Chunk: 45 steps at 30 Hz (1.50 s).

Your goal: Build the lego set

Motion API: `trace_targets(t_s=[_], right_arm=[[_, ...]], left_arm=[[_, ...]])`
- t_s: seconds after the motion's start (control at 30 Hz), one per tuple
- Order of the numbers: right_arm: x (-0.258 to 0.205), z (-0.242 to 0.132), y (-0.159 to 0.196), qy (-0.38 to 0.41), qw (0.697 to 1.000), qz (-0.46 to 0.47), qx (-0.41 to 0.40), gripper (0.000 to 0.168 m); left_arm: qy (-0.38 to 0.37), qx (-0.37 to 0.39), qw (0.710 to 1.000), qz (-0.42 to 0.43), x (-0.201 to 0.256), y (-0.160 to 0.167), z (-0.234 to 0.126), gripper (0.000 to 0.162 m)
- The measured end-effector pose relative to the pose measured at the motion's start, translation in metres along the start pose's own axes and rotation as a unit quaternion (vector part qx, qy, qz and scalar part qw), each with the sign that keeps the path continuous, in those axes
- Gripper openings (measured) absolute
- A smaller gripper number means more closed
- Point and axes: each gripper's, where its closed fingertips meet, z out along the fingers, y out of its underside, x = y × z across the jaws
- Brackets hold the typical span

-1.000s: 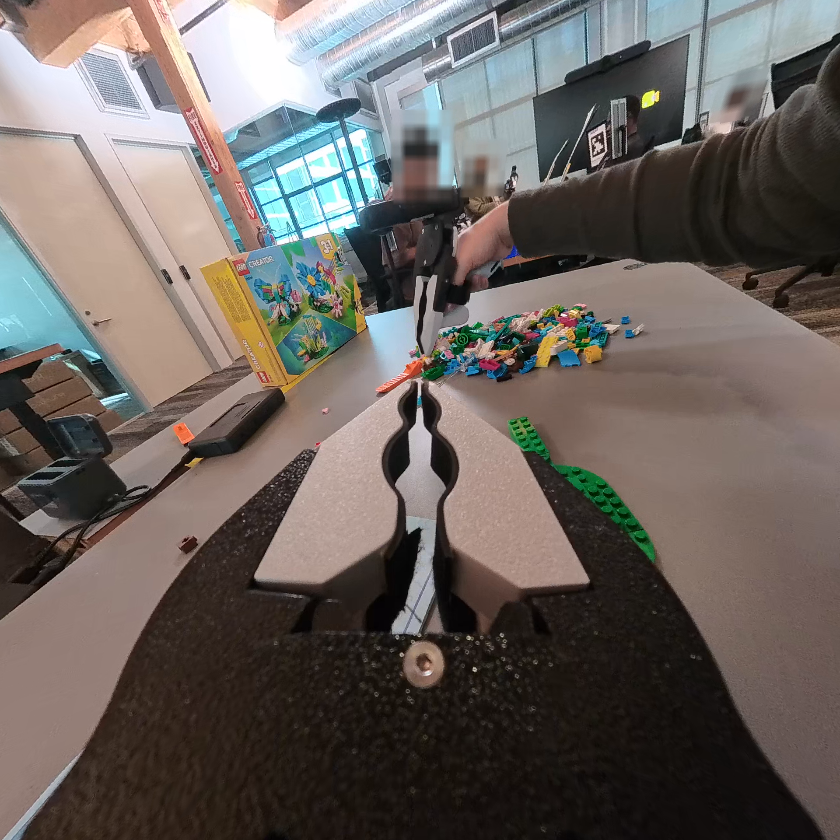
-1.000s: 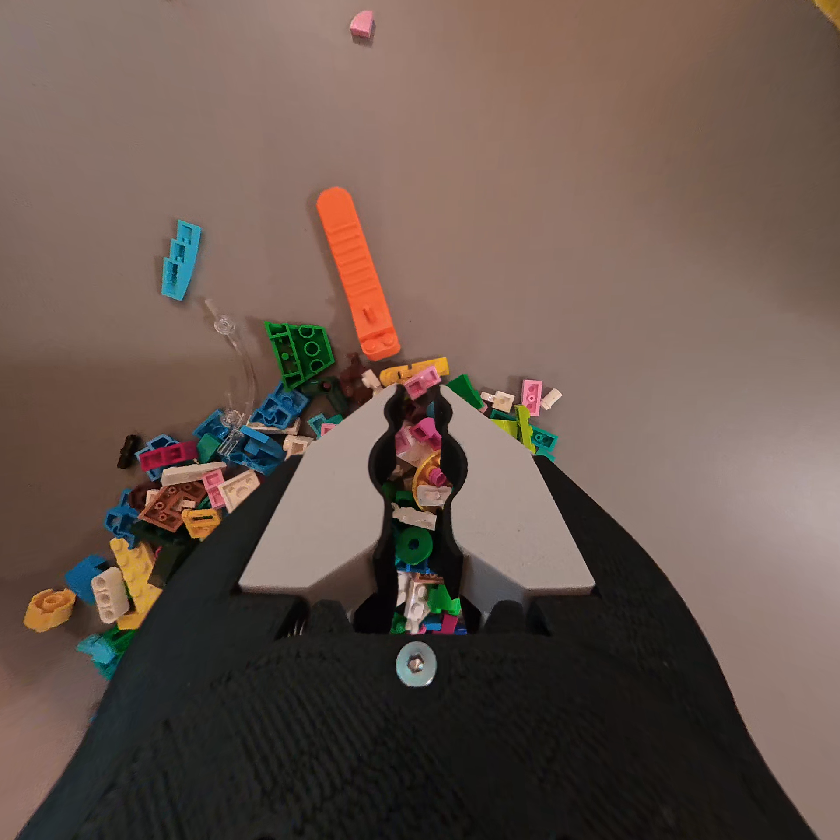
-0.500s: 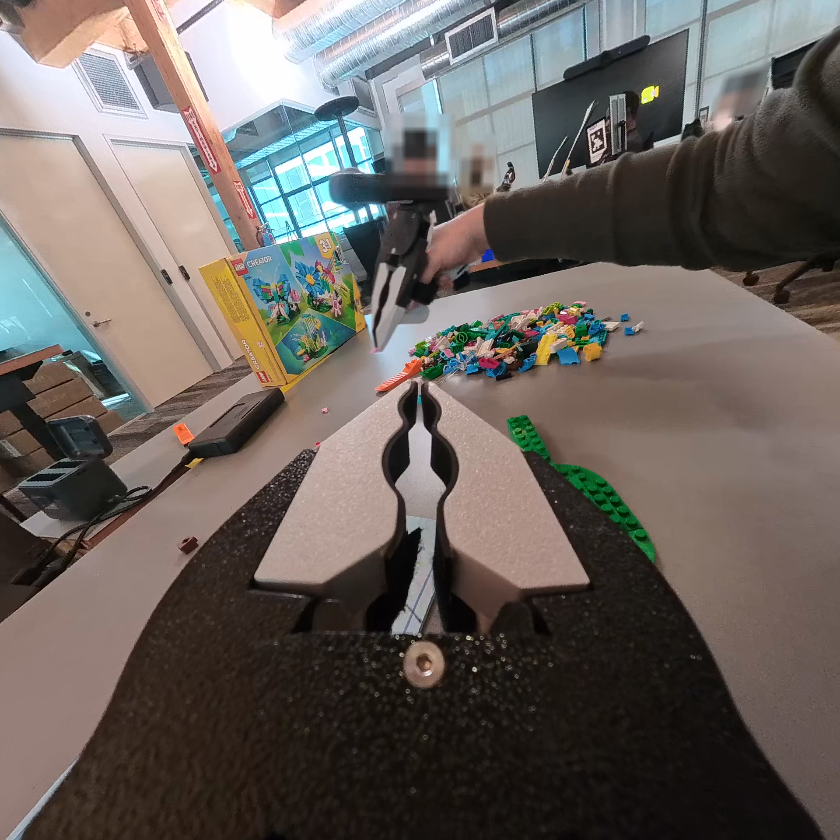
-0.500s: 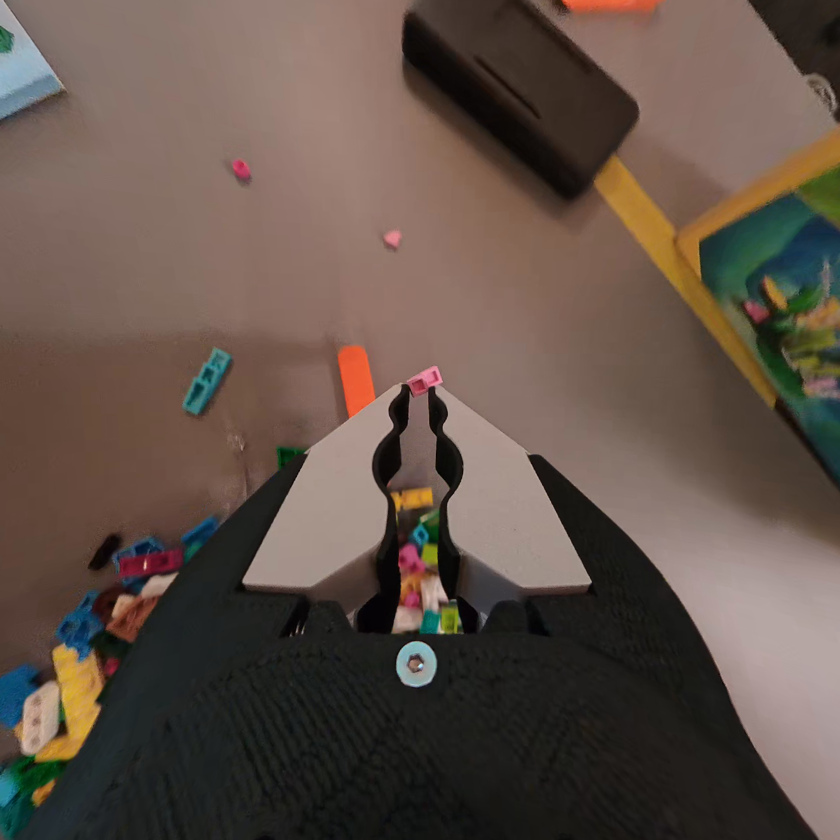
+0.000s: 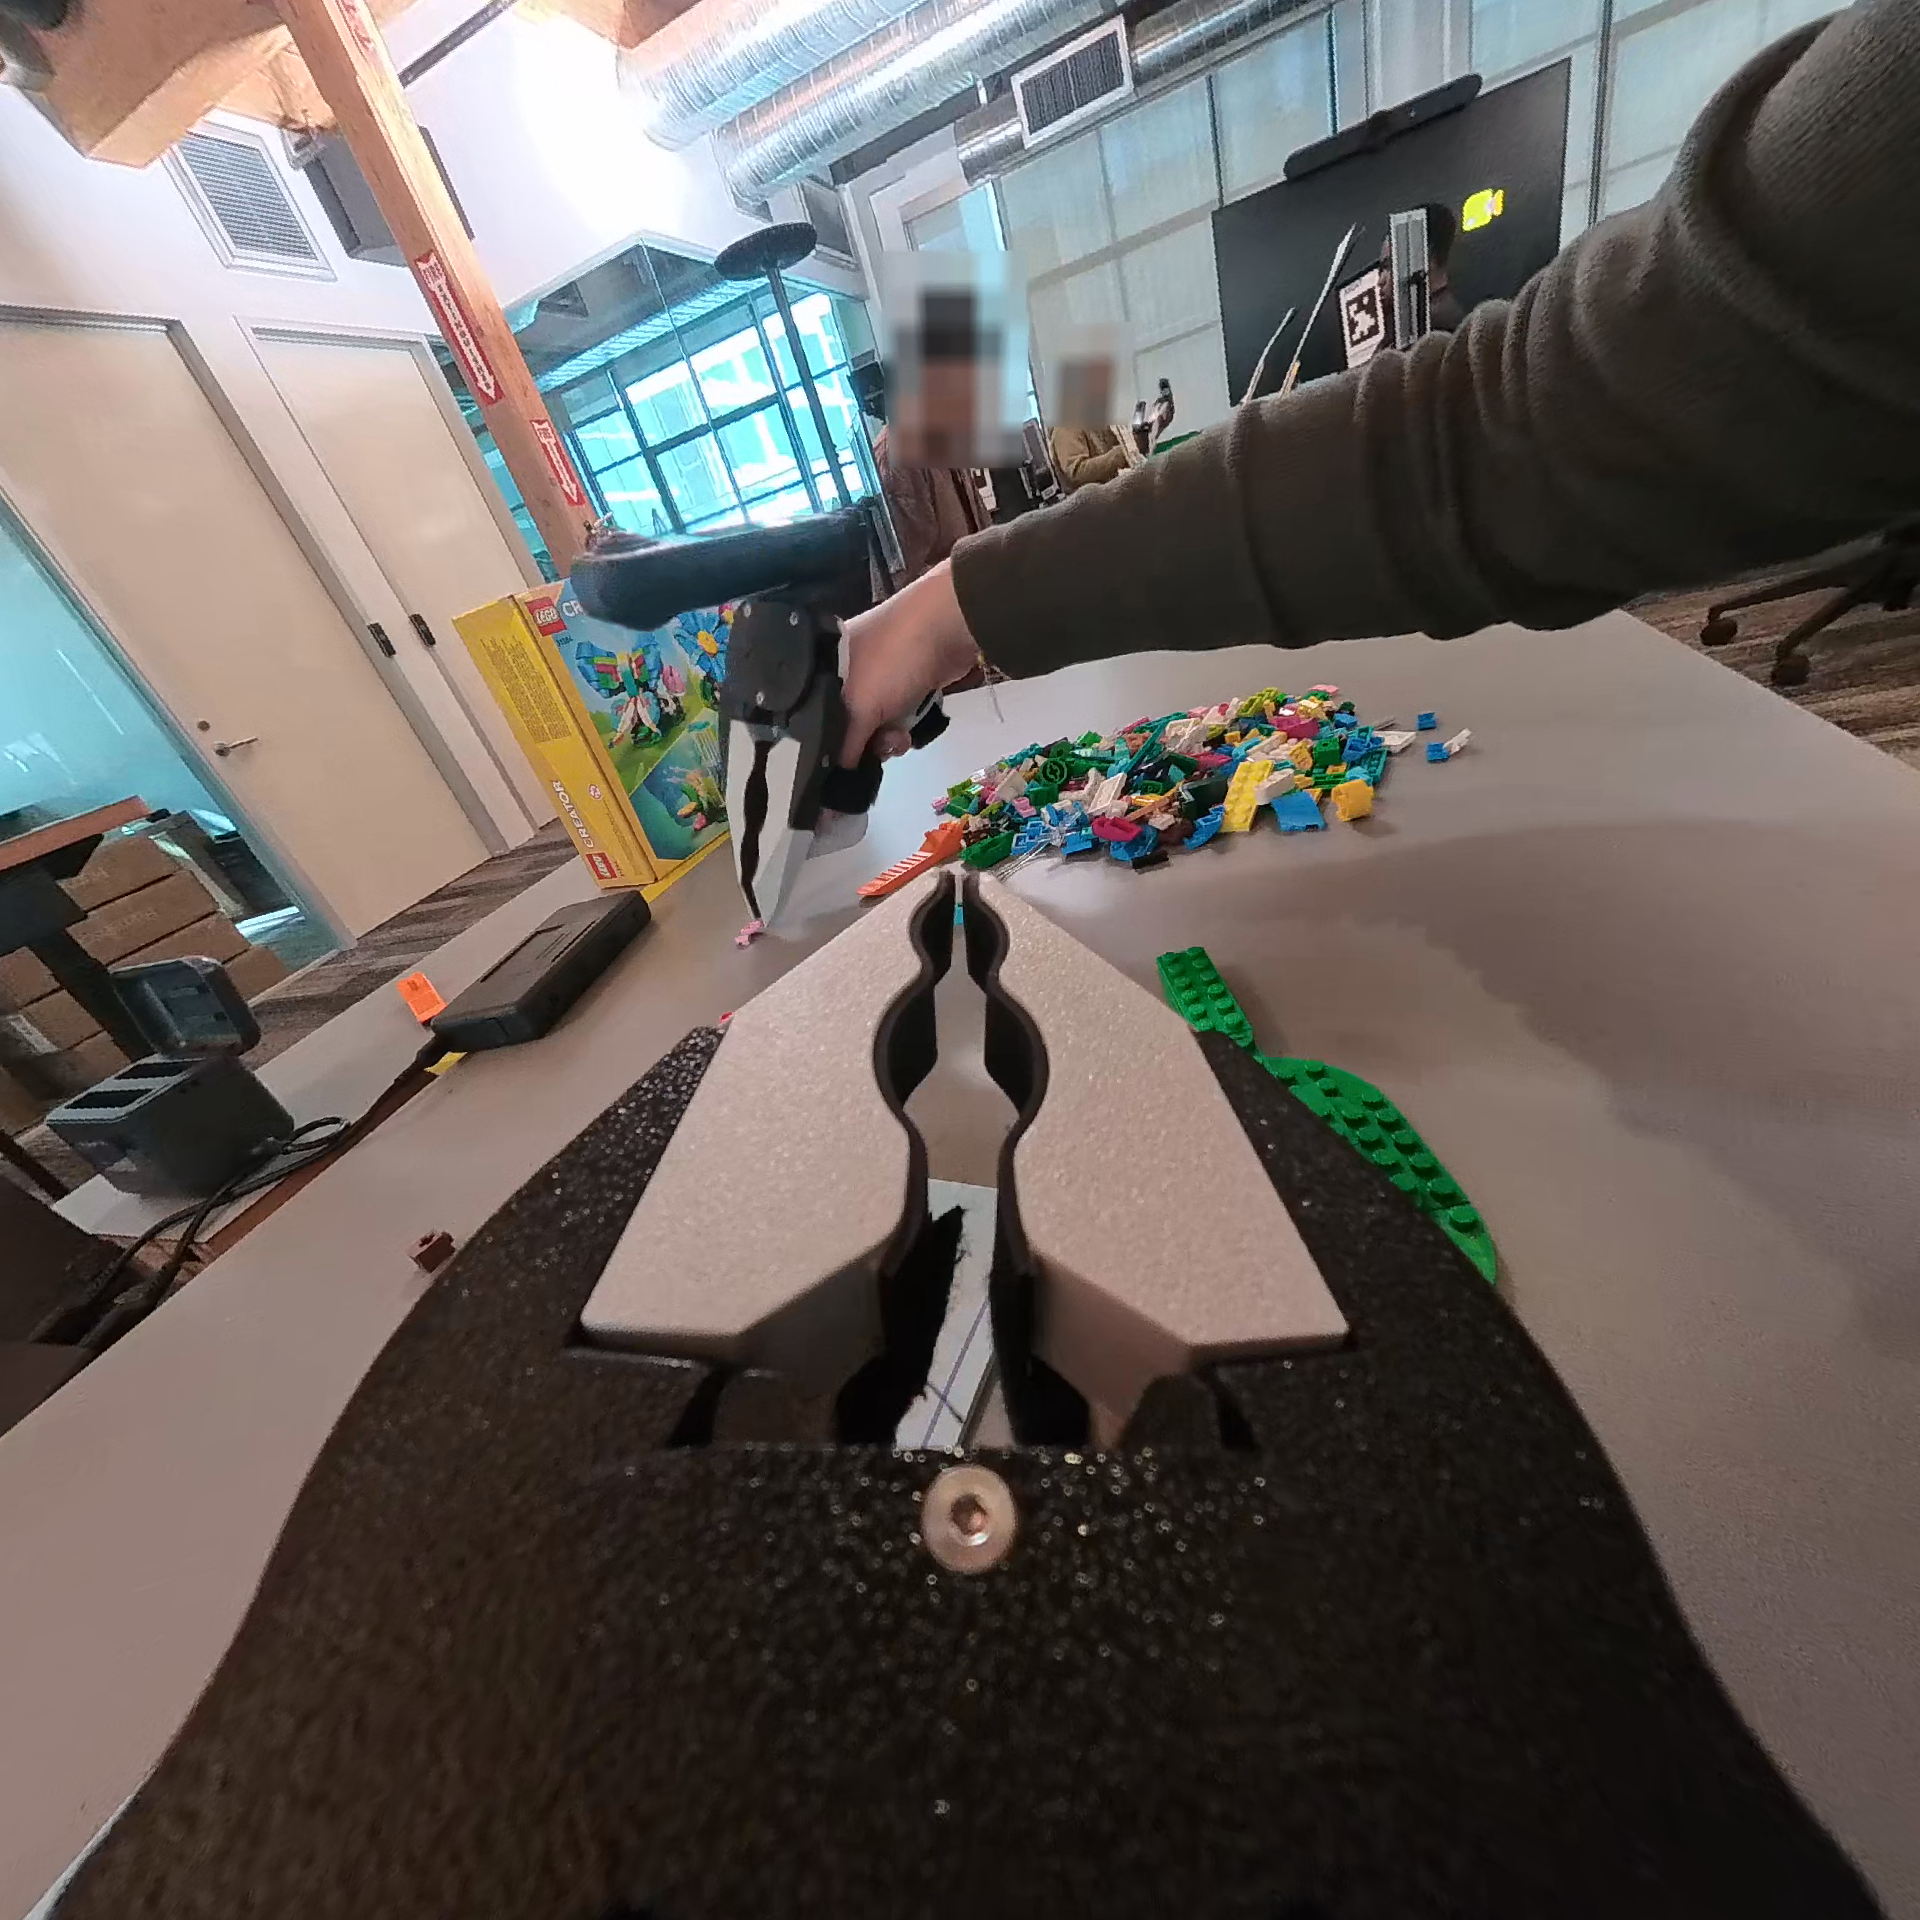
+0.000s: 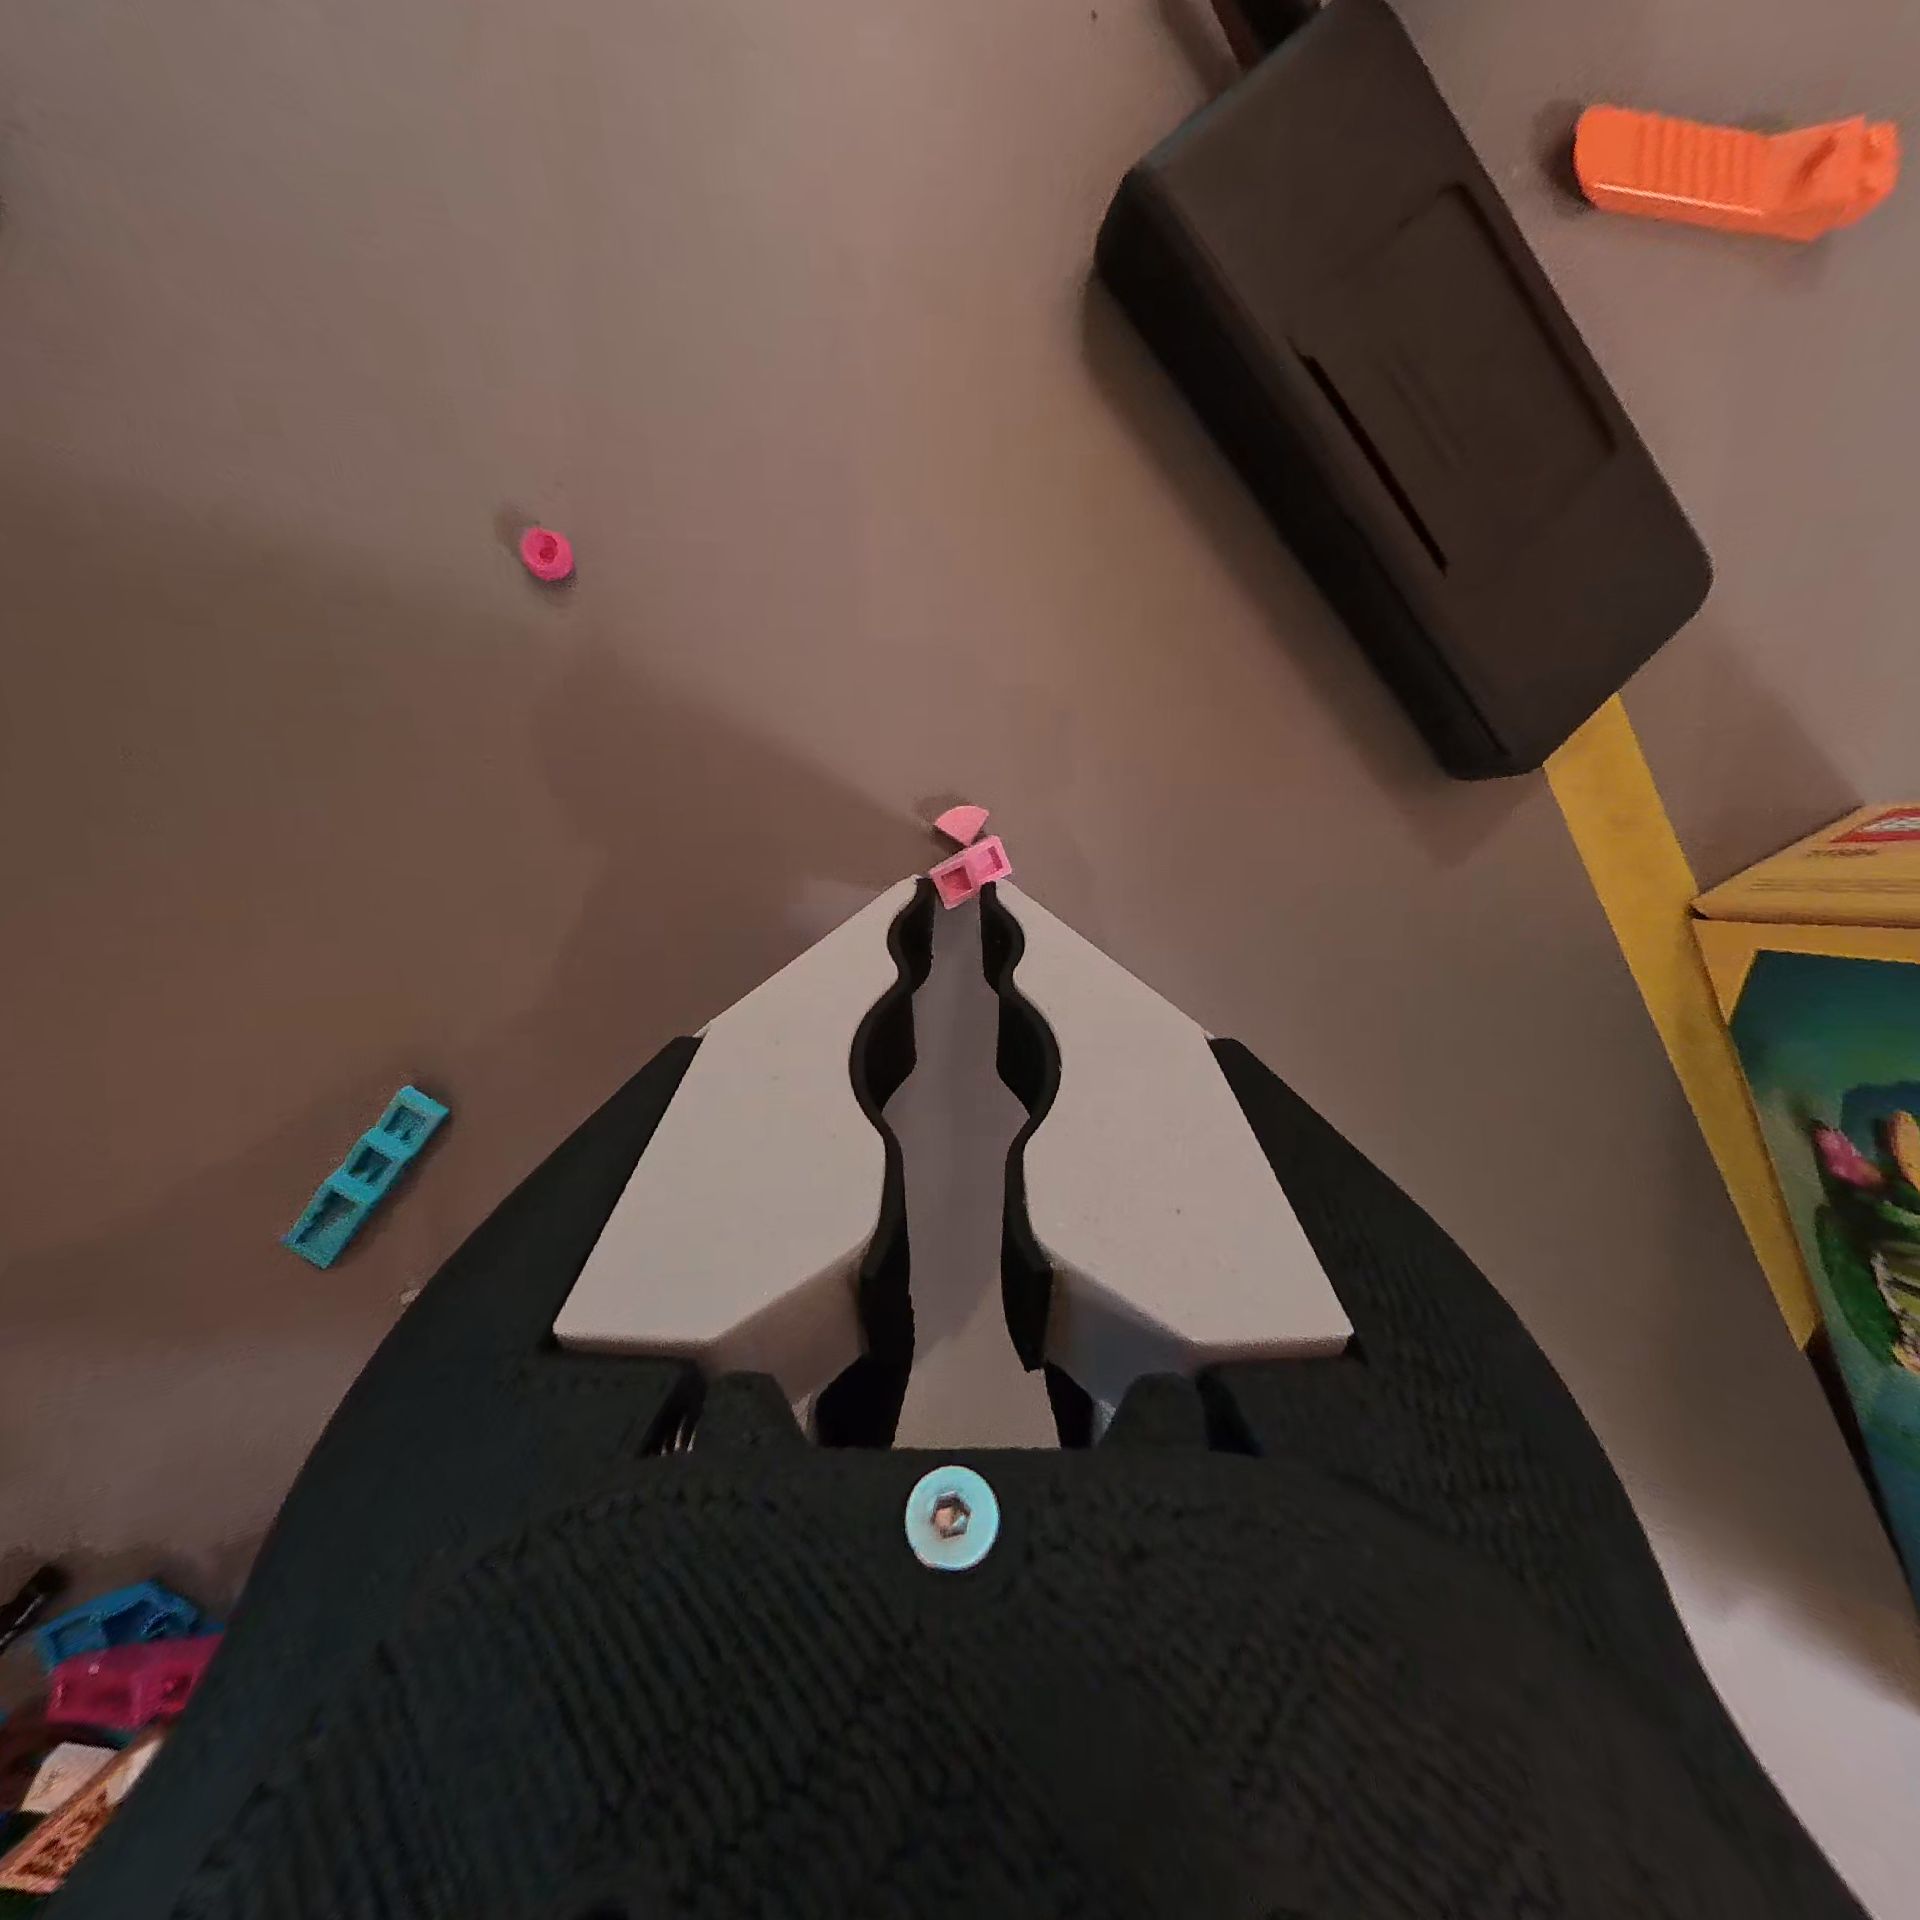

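My right gripper (image 6: 951, 888) is shut on a small pink brick (image 6: 971, 871) held at its tips. It hovers low over the grey table, just short of a loose pink quarter-round piece (image 6: 961, 821). In the left wrist view the right gripper (image 5: 758, 904) points down at the table, left of the pile of mixed bricks (image 5: 1174, 769). My left gripper (image 5: 958, 883) is shut and empty, resting low over the table. Joined green plates (image 5: 1351, 1112) lie just right of it.
The yellow set box (image 5: 613, 727) stands at the back left, and its corner shows in the right wrist view (image 6: 1849, 1091). A black device (image 6: 1403, 395), an orange brick separator (image 5: 904, 868), a magenta stud (image 6: 548, 551) and a teal piece (image 6: 366, 1174) lie nearby. There is about 30 cm between the tips of the two grippers. My right gripper is the nearer one to the magenta stud (image 6: 548, 551): about 8 cm, against 20 cm.
My right gripper took the pink brick from the pile, carried it left towards the box and came down near the loose pink piece. My left gripper stayed still.
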Motion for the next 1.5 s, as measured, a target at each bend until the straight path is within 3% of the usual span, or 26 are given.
trace_targets(t_s=[0.13, 0.23, 0.5, 0.7, 1.03, 1.23, 1.5], right_arm=[[0.002, -0.011, 0.0, 0.015, 1.0, 0.006, 0.01, 0.026], [0.006, -0.039, 0.006, 0.025, 0.999, 0.029, 0.031, 0.025], [-0.006, -0.095, 0.098, -0.008, 0.99, 0.122, -0.065, 0.019], [-0.014, -0.097, 0.127, 0.008, 0.992, 0.085, -0.091, 0.014], [-0.016, -0.087, 0.134, 0.001, 0.995, 0.038, -0.095, 0.012], [-0.013, -0.087, 0.13, 0.014, 0.995, 0.021, -0.096, 0.002], [-0.009, -0.088, 0.095, 0.014, 0.998, 0.004, -0.06, 0.002]], left_arm=[[0.0, 0.0, 1.0, 0.003, 0.001, 0.0, 0.0, 0.0], [0.0, 0.0, 1.0, 0.001, 0.0, 0.0, 0.0, 0.0], [0.0, -0.002, 1.0, 0.002, 0.001, 0.0, 0.001, 0.0], [0.0, -0.001, 1.0, 0.0, 0.0, 0.0, 0.001, 0.0], [0.001, -0.001, 1.0, 0.002, 0.001, 0.0, 0.001, 0.0], [0.001, -0.002, 1.0, 0.003, 0.001, 0.0, 0.001, 0.0], [0.003, -0.001, 1.0, 0.004, 0.002, 0.0, 0.001, 0.0]])
